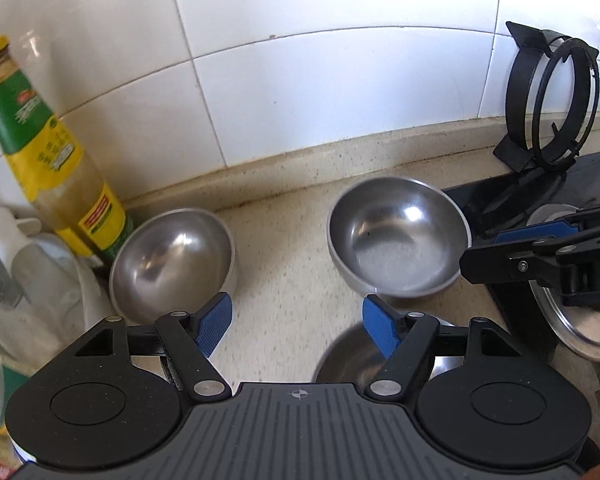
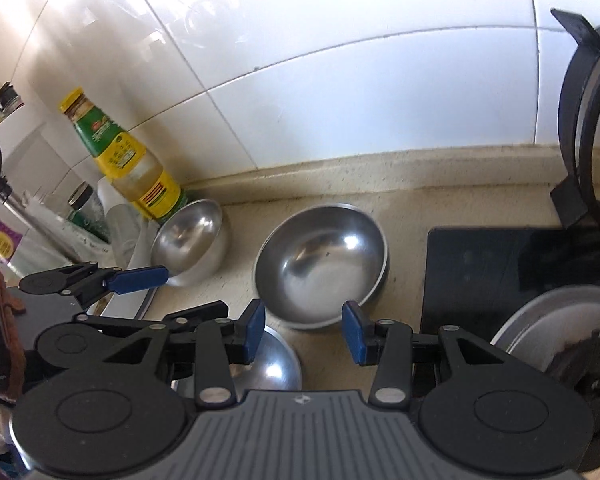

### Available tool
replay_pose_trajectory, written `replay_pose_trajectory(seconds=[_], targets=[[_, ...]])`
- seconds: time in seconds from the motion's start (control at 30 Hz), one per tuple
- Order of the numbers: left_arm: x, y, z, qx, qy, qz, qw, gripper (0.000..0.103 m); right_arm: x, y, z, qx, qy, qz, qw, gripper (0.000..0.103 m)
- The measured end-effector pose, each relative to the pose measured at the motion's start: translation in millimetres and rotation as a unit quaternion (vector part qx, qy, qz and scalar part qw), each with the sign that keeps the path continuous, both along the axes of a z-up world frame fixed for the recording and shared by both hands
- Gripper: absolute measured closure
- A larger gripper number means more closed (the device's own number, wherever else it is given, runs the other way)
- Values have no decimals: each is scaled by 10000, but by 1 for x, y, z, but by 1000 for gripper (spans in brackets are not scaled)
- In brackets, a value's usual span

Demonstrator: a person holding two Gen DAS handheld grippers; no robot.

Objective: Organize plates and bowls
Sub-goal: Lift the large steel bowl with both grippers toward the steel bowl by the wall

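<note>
Bowls of stainless steel sit on the speckled bench below a white tiled wall: a smaller bowl (image 1: 172, 262) on the left, just beside a green-and-yellow sauce bottle (image 1: 48, 152), and a wider bowl (image 1: 398, 236) to its right, near the edge of a black cooktop (image 2: 496, 276). A third bowl (image 2: 272, 368) lies nearer, partly hidden under the grippers, and a steel plate (image 2: 540, 320) rests on the cooktop at the right, with a dark object on it that I cannot identify. A black pan support ring (image 1: 552, 96) leans against the wall at the far right. The left gripper (image 1: 296, 326) hovers over bare bench between the two far bowls, its blue fingers (image 1: 214, 322) spread wide and holding nothing. The right gripper (image 2: 304, 332) hangs just near of the wider bowl, fingers likewise parted and empty. Nothing appears stacked yet, so this looks like an early step: lining up on a first bowl. The next move probably calls for the right gripper to reach forward and close on the wider bowl's near rim, a thin, slick edge that could slip if caught shallowly.
</note>
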State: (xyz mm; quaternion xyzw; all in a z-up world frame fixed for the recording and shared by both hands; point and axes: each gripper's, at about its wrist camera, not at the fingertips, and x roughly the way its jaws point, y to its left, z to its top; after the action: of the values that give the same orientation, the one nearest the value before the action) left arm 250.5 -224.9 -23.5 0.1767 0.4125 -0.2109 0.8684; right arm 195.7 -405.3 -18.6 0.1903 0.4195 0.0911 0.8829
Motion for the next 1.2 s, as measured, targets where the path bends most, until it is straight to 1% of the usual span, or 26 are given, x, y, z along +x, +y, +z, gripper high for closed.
replay_pose_trajectory(seconds=[0.23, 0.57, 1.1, 1.2], targets=[[14, -17, -6, 41, -9, -75, 10000, 23, 17, -10, -5, -80, 60, -90, 9999, 57], [30, -32, -19, 132, 128, -105, 9998, 23, 34, -18, -22, -74, 289, -205, 9993, 54], [45, -40, -34, 235, 267, -65, 9993, 22, 50, -22, -42, 99, 558, -235, 9981, 54], [46, -42, -38, 252, 294, -88, 9992, 24, 52, -21, -43, 72, 550, -195, 9983, 54]])
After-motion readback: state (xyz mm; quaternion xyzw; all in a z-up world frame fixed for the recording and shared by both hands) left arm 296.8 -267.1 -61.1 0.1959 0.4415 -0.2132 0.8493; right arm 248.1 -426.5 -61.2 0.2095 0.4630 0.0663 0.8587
